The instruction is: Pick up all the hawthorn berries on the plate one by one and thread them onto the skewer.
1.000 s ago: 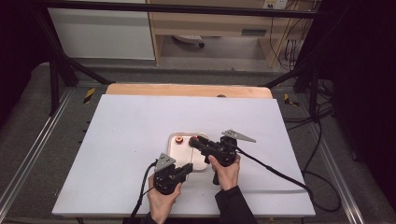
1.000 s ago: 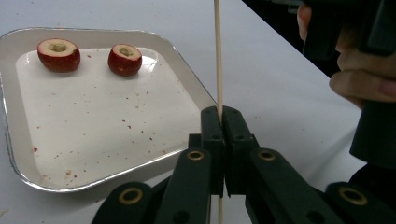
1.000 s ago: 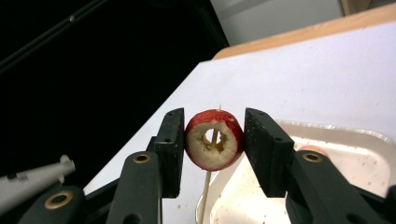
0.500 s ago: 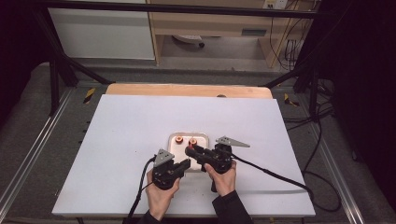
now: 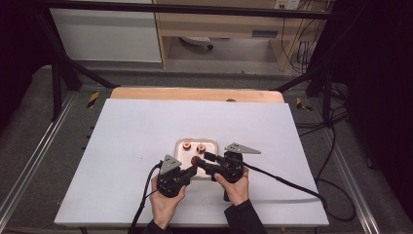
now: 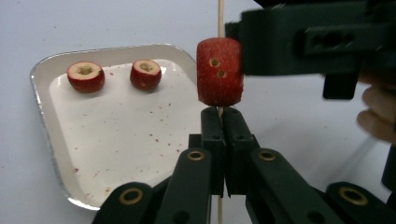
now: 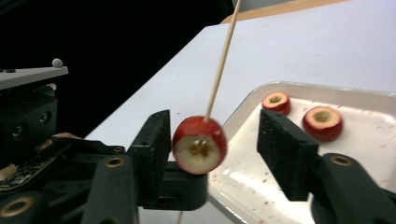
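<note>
Red cored fruit (image 6: 219, 72) sits threaded on wooden skewer (image 7: 222, 60).

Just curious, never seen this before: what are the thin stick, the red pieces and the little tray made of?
The stick looks like pale, matte wood or bamboo. The skewered red piece and the two in the tray look like cored fruit: red skin, pale flesh. The tray seems thin metal, with a shiny crimped rim.

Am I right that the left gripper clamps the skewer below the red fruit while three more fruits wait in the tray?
Not quite: the tray holds two fruits, as the left gripper view shows. The left gripper does clamp the skewer below the red fruit.
</note>
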{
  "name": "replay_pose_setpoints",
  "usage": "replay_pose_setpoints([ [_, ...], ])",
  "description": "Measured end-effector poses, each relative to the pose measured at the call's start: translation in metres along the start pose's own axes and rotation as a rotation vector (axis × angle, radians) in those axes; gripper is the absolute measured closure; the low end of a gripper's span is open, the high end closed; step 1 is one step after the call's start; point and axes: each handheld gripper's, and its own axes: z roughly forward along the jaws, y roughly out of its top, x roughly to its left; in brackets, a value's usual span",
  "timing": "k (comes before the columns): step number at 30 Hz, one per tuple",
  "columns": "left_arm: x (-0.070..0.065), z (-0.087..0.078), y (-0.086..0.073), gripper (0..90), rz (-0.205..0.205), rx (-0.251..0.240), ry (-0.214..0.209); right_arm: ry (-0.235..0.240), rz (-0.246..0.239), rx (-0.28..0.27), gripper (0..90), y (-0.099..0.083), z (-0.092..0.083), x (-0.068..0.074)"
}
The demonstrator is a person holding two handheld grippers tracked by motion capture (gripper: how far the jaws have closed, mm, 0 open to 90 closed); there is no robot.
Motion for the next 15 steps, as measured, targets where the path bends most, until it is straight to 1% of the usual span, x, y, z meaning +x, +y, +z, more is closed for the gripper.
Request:
replay_pose_setpoints([
  [1, 0.003, -0.002, -0.001, 88.4, 0.020, 0.006, 0.008, -0.008, -0.015, 0.001, 39.1, 0.002, -0.002, -0.001],
  [2, 0.004, -0.004, -0.002, 88.4, 0.027, 0.011, 0.010, -0.018, -0.025, 0.002, 35.1, 0.004, -0.003, -0.001],
  [3, 0.004, -0.004, -0.002, 88.4, 0.027, 0.011, 0.010, -0.025, -0.041, 0.006, 32.8, 0.006, -0.005, -0.002],
  [4, 0.006, -0.005, -0.002, 88.4, 0.036, 0.014, 0.017, -0.025, -0.041, 0.006, 32.8, 0.006, -0.005, -0.002],
  [5, 0.010, -0.008, -0.004, 88.4, 0.048, 0.030, 0.025, -0.032, -0.062, 0.027, 26.7, 0.011, -0.008, -0.004],
  [6, 0.010, -0.008, -0.004, 88.3, 0.048, 0.030, 0.025, -0.032, -0.062, 0.027, 26.7, 0.011, -0.008, -0.004],
  [7, 0.014, -0.011, -0.006, 88.3, 0.061, 0.046, 0.029, -0.043, -0.083, 0.054, 22.2, 0.014, -0.009, -0.007],
  [8, 0.014, -0.011, -0.006, 88.3, 0.061, 0.046, 0.029, -0.053, -0.097, 0.071, 19.6, 0.016, -0.010, -0.009],
  [9, 0.016, -0.014, -0.008, 88.3, 0.076, 0.059, 0.028, -0.063, -0.114, 0.090, 17.8, 0.018, -0.010, -0.011],
  [10, 0.016, -0.014, -0.008, 88.3, 0.076, 0.059, 0.028, -0.063, -0.114, 0.090, 17.8, 0.018, -0.010, -0.011],
  [11, 0.020, -0.017, -0.010, 88.3, 0.079, 0.066, 0.021, -0.084, -0.148, 0.127, 14.2, 0.020, -0.011, -0.014],
  [12, 0.020, -0.017, -0.010, 88.3, 0.079, 0.066, 0.021, -0.095, -0.169, 0.146, 14.2, 0.021, -0.012, -0.016],
  [13, 0.022, -0.019, -0.012, 88.3, 0.087, 0.070, 0.025, -0.105, -0.186, 0.167, 11.6, 0.022, -0.012, -0.018],
  [15, 0.024, -0.021, -0.013, 88.2, 0.091, 0.076, 0.022, -0.115, -0.216, 0.209, 9.4, 0.024, -0.012, -0.021],
])
